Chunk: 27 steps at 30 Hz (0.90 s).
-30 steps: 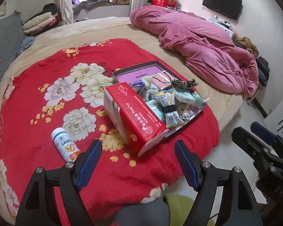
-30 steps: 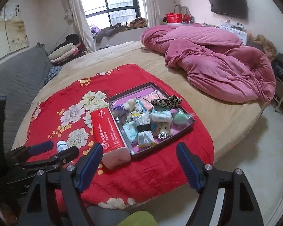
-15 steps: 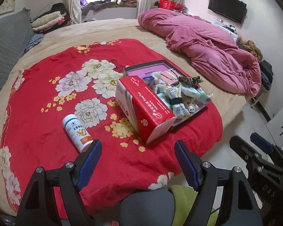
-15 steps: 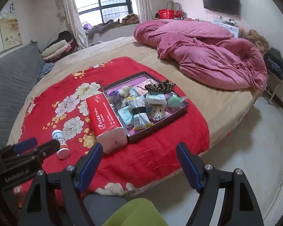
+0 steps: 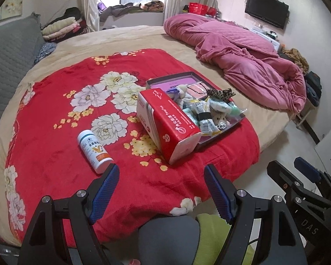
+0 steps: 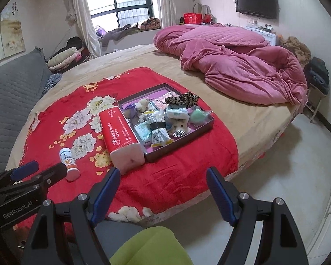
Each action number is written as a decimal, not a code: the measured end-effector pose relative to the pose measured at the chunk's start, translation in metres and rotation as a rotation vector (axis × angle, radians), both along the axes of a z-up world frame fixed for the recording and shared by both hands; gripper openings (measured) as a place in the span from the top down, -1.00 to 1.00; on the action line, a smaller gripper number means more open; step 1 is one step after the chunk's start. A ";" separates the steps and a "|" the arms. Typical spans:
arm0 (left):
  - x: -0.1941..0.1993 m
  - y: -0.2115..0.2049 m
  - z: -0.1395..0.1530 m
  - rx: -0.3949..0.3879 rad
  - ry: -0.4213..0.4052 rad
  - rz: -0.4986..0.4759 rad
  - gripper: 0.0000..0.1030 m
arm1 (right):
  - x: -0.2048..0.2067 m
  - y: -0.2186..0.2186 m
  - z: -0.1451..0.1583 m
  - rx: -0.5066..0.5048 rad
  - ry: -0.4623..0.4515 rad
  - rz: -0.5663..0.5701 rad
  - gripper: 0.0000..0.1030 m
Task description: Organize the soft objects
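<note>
A shallow dark box [image 5: 236,122] [image 6: 200,130] on the red flowered blanket [image 5: 55,137] [image 6: 183,170] holds several soft items: small plush toys, packets, a leopard-print bow [image 6: 183,99], a green pouch [image 6: 197,114]. A red tissue pack [image 5: 167,123] [image 6: 120,132] leans on the box's left side. A white bottle [image 5: 93,150] [image 6: 69,163] lies to its left. My left gripper [image 5: 161,192] and my right gripper [image 6: 163,192] are both open and empty, held back off the bed's near edge, well short of the box.
A crumpled pink quilt [image 5: 242,59] [image 6: 236,66] lies on the far right of the round bed. A grey headboard [image 5: 8,50] is at left. Bare floor [image 6: 286,165] lies to the right. Each gripper shows at the edge of the other's view.
Both grippers have drawn back and up from the bed, so the box, tissue pack and bottle look farther away. Both stay open. Nothing on the bed has moved.
</note>
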<state>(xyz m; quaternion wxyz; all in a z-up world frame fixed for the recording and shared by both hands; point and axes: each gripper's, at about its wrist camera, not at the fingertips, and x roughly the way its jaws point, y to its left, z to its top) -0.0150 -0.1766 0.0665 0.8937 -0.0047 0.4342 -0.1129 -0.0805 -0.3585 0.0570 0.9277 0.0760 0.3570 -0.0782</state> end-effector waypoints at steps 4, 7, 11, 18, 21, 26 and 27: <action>-0.002 -0.004 -0.001 0.011 -0.001 -0.004 -0.55 | 0.000 -0.001 0.001 0.004 -0.001 -0.008 -0.54; -0.003 -0.007 -0.001 0.014 -0.004 -0.011 -0.55 | 0.000 -0.001 0.000 0.005 -0.001 -0.010 -0.54; -0.003 -0.009 -0.003 0.007 -0.006 -0.021 -0.55 | -0.001 0.000 -0.001 0.002 -0.002 -0.012 -0.54; -0.005 -0.007 -0.010 0.012 0.008 -0.015 -0.55 | 0.001 0.002 -0.006 -0.004 0.018 -0.009 -0.54; -0.004 -0.006 -0.012 0.016 0.011 -0.011 -0.55 | 0.001 0.002 -0.007 -0.004 0.021 -0.008 -0.54; -0.004 -0.004 -0.013 0.014 0.015 -0.009 -0.55 | 0.000 0.004 -0.009 -0.012 0.025 -0.004 -0.54; -0.004 -0.004 -0.013 0.015 0.015 -0.008 -0.55 | 0.000 0.004 -0.009 -0.012 0.025 -0.004 -0.54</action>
